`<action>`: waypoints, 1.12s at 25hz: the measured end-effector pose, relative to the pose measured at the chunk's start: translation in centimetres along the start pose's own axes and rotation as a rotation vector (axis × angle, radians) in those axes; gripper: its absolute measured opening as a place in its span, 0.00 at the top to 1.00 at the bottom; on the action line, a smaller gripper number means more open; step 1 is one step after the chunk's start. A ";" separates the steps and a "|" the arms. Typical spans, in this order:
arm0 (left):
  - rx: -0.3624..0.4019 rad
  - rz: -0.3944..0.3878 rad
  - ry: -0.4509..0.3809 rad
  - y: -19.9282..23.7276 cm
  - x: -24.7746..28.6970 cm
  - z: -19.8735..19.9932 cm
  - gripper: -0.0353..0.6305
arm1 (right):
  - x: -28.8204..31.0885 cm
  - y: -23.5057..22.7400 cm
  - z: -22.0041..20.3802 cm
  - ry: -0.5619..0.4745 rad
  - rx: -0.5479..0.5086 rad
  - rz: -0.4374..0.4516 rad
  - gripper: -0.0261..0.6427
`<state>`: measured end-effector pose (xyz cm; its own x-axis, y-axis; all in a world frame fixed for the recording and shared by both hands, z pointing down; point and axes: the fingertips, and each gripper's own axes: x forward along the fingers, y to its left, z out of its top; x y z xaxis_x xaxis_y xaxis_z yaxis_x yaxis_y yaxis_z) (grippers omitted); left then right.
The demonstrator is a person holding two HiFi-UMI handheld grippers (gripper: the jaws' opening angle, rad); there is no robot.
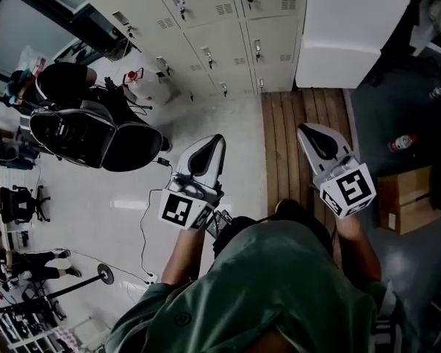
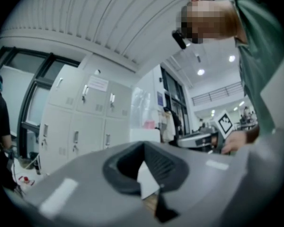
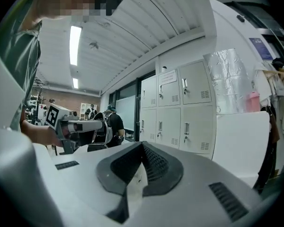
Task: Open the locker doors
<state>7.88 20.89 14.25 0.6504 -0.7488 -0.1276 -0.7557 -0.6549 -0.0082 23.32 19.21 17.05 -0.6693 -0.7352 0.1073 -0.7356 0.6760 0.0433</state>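
Locker doors (image 1: 198,2) shut; left gripper (image 1: 216,141), right gripper (image 1: 306,131) level.

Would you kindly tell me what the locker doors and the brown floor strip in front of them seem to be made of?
Locker doors: probably painted sheet metal, off-white and smooth, judging by the pressed vent slots and small metal latches. Brown floor strip: apparently wood planks, matte, with parallel lengthwise seams; it might be wood-look laminate.
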 end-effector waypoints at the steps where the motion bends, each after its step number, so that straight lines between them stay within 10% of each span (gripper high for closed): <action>1: 0.006 0.007 -0.004 0.5 0.7 0.1 0.94 | 0.8 -0.7 0.0 0.002 -0.002 0.010 0.96; 28: -0.050 -0.088 0.020 22.1 11.3 -7.4 0.94 | 23.2 -8.0 -2.2 0.001 -0.014 -0.123 0.96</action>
<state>-0.88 -2.78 19.96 0.7157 -0.6900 -0.1084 -0.6913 -0.7219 0.0312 13.95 -3.13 21.40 -0.5737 -0.8127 0.1014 -0.8108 0.5811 0.0703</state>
